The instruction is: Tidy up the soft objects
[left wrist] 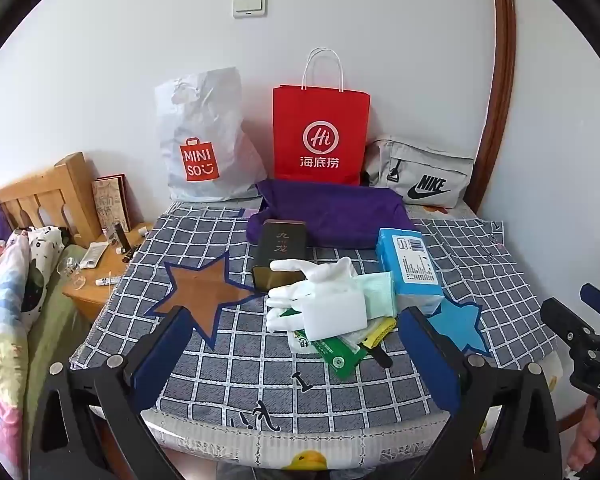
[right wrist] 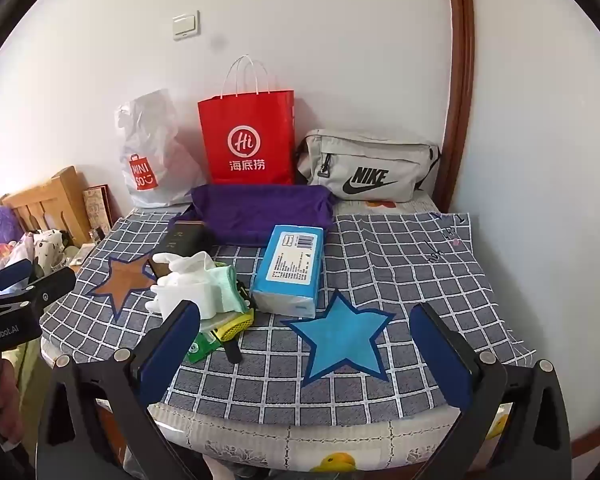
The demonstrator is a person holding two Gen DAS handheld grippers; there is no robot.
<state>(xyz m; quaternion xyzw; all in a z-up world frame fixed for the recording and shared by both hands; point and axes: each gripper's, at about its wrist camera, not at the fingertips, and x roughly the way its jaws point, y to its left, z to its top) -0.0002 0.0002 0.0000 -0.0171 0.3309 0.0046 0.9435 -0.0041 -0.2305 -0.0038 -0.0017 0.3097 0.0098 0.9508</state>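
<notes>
- I am looking over a checked cloth (left wrist: 480, 264) covering the table; it is lying under both pairs of fingers and running ahead of them to the wall.
- A red bag (left wrist: 321, 136) is standing upright at the far edge, straight ahead of my left fingers, with a white Miniso bag (left wrist: 204, 140) leaning just to its left and a grey Nike pouch (right wrist: 370, 166) lying to its right.
- A purple cloth (left wrist: 340, 216) is lying in front of the red bag, ahead of both grippers.
- A blue star (right wrist: 340, 340) is sitting between my right fingers, on the checked cloth; a brown star (left wrist: 204, 292) is lying just beyond my left gripper's left finger.
- A blue tissue pack (right wrist: 290, 270) is resting ahead of my right fingers, slightly left of centre, touching the glove pile.
- A dark tin (left wrist: 280, 256) is standing behind the pile, beyond my left fingers.
- White gloves (left wrist: 312, 300) are lying heaped between and just beyond my left fingers, over a mint cloth (left wrist: 380, 292) and a green packet (left wrist: 340, 356).
- My left gripper (left wrist: 296, 356) is hovering with fingers spread wide, holding nothing.
- My right gripper (right wrist: 304, 356) is likewise hanging with fingers wide apart and empty.
</notes>
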